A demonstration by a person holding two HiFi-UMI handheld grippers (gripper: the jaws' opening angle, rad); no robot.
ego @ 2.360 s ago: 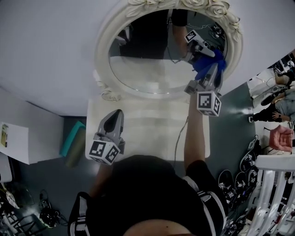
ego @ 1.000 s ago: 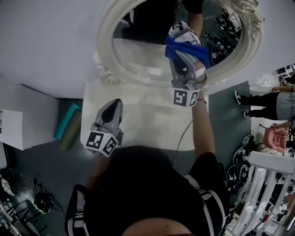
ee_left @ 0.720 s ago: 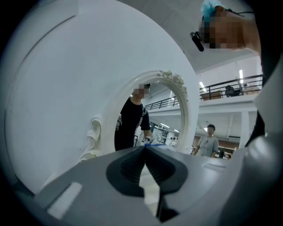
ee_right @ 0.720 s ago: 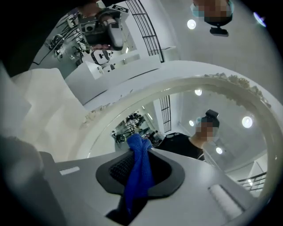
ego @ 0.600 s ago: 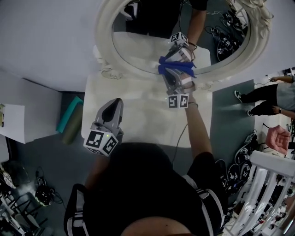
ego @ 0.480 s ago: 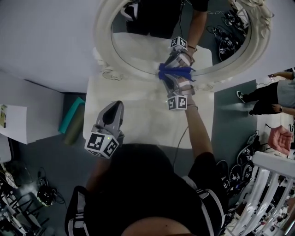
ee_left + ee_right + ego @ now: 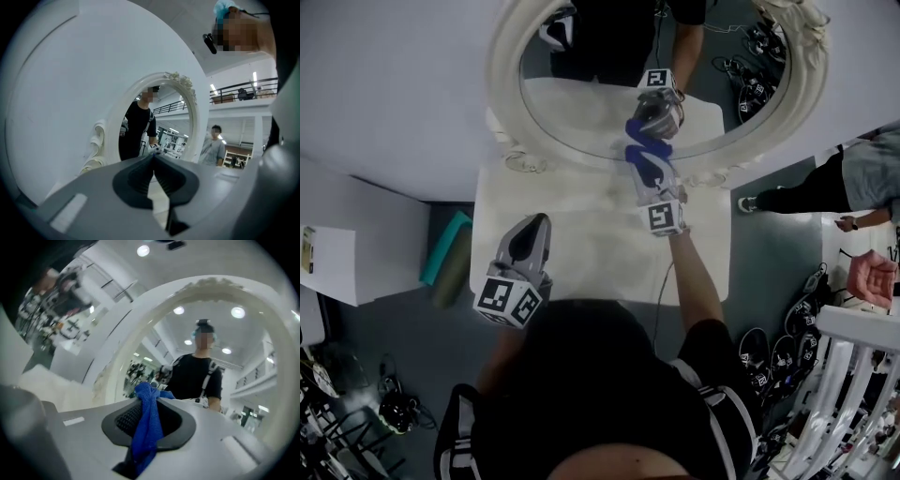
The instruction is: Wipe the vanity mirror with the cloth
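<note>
Two claws show: the right claw clamps the one blue cloth at the lower edge of the single oval vanity mirror; the left claw, closed and empty, hangs over the pale worktop

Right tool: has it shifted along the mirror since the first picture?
Yes. The right tool, shut on the cloth, went left, from the right rim of the mirror to its lower middle.

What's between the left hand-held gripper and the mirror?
Nothing stands there: the head view shows only bare white tabletop between the left hand-held gripper and the mirror.
</note>
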